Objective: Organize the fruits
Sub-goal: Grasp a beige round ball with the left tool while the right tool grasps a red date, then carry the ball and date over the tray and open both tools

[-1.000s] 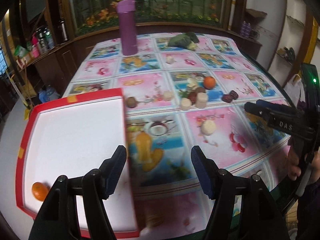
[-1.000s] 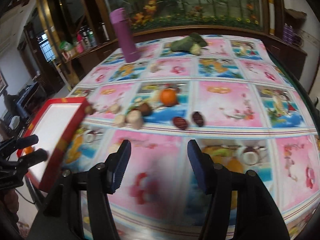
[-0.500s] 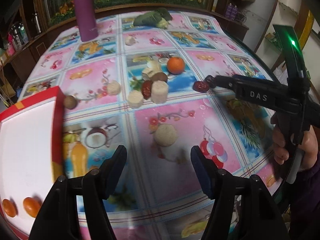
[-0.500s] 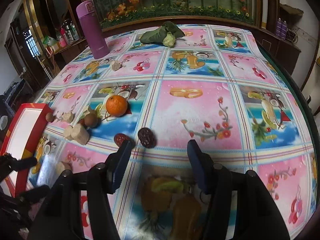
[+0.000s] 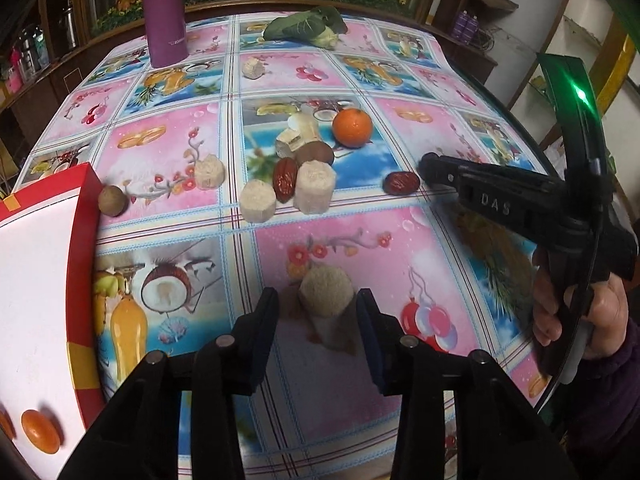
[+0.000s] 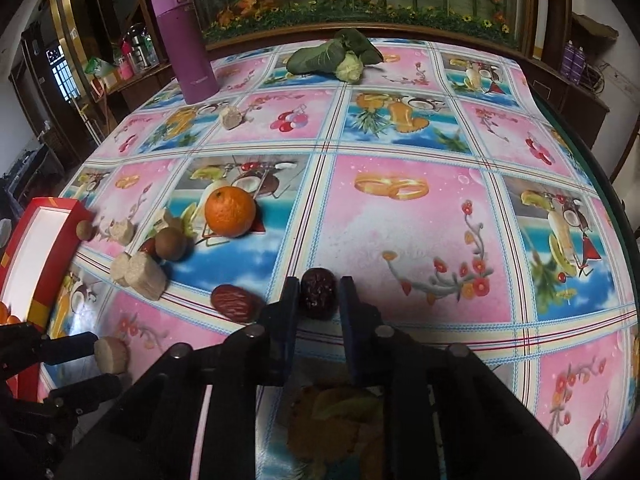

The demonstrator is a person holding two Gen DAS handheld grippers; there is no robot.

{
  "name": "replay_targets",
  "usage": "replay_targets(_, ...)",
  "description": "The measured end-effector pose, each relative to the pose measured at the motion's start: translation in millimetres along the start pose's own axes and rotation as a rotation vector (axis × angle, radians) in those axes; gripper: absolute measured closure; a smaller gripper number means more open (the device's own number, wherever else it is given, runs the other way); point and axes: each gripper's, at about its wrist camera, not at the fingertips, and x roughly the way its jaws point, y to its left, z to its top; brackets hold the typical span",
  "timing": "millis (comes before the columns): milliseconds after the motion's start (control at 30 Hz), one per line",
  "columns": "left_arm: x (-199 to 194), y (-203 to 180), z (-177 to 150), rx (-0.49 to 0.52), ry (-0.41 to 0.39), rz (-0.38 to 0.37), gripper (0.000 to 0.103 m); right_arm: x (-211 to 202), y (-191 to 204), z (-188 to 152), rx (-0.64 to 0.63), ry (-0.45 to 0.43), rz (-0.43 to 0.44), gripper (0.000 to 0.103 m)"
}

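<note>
My left gripper (image 5: 318, 312) is open around a pale beige chunk (image 5: 326, 294) on the tablecloth; the jaws stand either side, not touching. My right gripper (image 6: 319, 294) has closed onto a dark red date (image 6: 318, 292) lying on the table. A second date (image 6: 233, 302) lies just left of it. An orange (image 6: 230, 211), a brown round fruit (image 6: 171, 244) and several beige chunks (image 6: 144, 274) cluster further left. The red-rimmed white tray (image 5: 82, 240) at the left holds small orange fruits (image 5: 40, 431).
A purple flask (image 5: 165, 12) stands at the far left of the table. A leafy green vegetable (image 6: 332, 56) lies at the far middle. A lone beige chunk (image 6: 232, 117) sits near the flask. A small brown nut (image 5: 113, 200) rests against the tray's rim.
Both grippers moved forward and down. The left left the tray and now straddles the beige chunk. The right narrowed from wide open onto the dark date.
</note>
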Motion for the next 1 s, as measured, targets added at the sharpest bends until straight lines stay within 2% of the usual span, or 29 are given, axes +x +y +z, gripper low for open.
replay_targets(133, 0.7, 0.4, 0.4, 0.003, -0.010, -0.006, 0.075, -1.1, 1.0, -1.0, -0.004, -0.011, -0.013, 0.084)
replay_targets(400, -6.2, 4.2, -1.0, -0.015, -0.038, -0.008, 0.075, -16.8, -12.1, 0.7, 0.078, -0.079, 0.042, 0.084)
replay_targets(567, -40.0, 17.1, -2.1, -0.045, -0.120, 0.021, 0.075, -27.5, -4.8, 1.5, 0.078, -0.119, 0.073, 0.084)
replay_targets(667, -68.5, 33.9, -3.4, -0.074, -0.191, 0.064, 0.075, -32.9, 11.0, 1.1, 0.062, -0.134, 0.105, 0.084)
replay_targets(800, -97.1, 63.8, -6.7, -0.121, -0.250, 0.114, 0.075, -35.7, 52.2, -0.1, 0.020, -0.135, 0.176, 0.083)
replay_targets(1000, -128.3, 124.8, -22.0, -0.217, -0.298, 0.258, 0.075, -41.4, 125.0, 5.4, -0.075, -0.142, 0.278, 0.083)
